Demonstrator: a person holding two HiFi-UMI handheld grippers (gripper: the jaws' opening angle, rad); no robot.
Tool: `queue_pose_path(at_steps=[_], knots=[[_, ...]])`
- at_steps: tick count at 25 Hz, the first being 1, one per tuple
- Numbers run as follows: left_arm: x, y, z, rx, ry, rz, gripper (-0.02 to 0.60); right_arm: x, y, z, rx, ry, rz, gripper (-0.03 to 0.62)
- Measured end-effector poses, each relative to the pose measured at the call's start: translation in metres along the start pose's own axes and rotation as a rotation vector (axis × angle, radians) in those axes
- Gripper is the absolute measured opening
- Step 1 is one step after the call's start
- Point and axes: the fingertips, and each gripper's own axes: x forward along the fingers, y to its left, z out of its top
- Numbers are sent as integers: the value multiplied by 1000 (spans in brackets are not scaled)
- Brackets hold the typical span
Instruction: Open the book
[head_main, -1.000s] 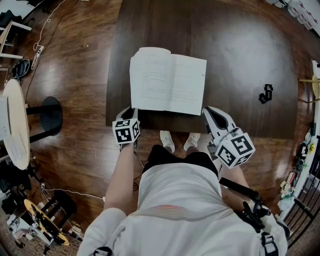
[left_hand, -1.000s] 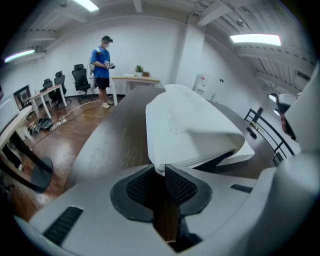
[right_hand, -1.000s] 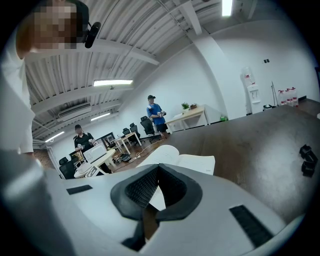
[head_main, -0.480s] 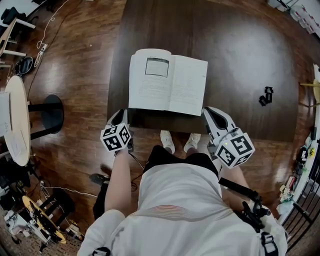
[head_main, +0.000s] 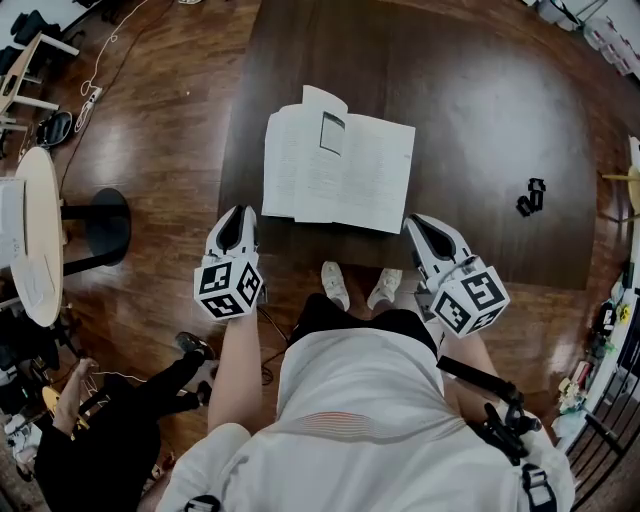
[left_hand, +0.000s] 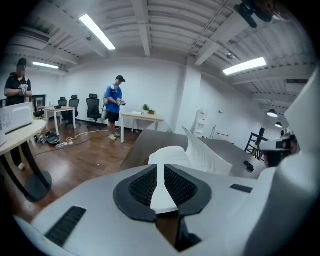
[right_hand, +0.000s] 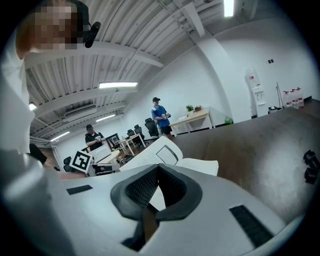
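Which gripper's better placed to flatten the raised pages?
Left, probably: the left gripper sits by the book's left near corner, beside the raised pages. The right gripper is at the right corner.

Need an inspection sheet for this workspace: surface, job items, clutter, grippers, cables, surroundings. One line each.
Surface: dark wooden table, glossy.
Job's things: book lies open near the front edge; one leaf stands up off the spread.
Clutter: small black object on the table, right of the book.
Grippers: left gripper has its jaws a narrow gap apart, off the book's near left corner, no grip seen. Right gripper has its jaws apart at the near right corner, contact unclear.
Cables: white cable on the floor; none seen on the table.
Surroundings: round table, person in black, desks.
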Motion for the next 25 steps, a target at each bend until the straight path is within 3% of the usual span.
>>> queue_pose_path(at_steps=[8,23,25], knots=[[-10,-70,50,60,-130,-180,55,-7,0,3,-6,-14,4,0],[-36,-157,106,146,-263,-378,55,-30,-5,29,-34,-79,-19,0],[-42,-164,113,158,-287,-389,32,-33,-4,35,-45,-93,-20,0]])
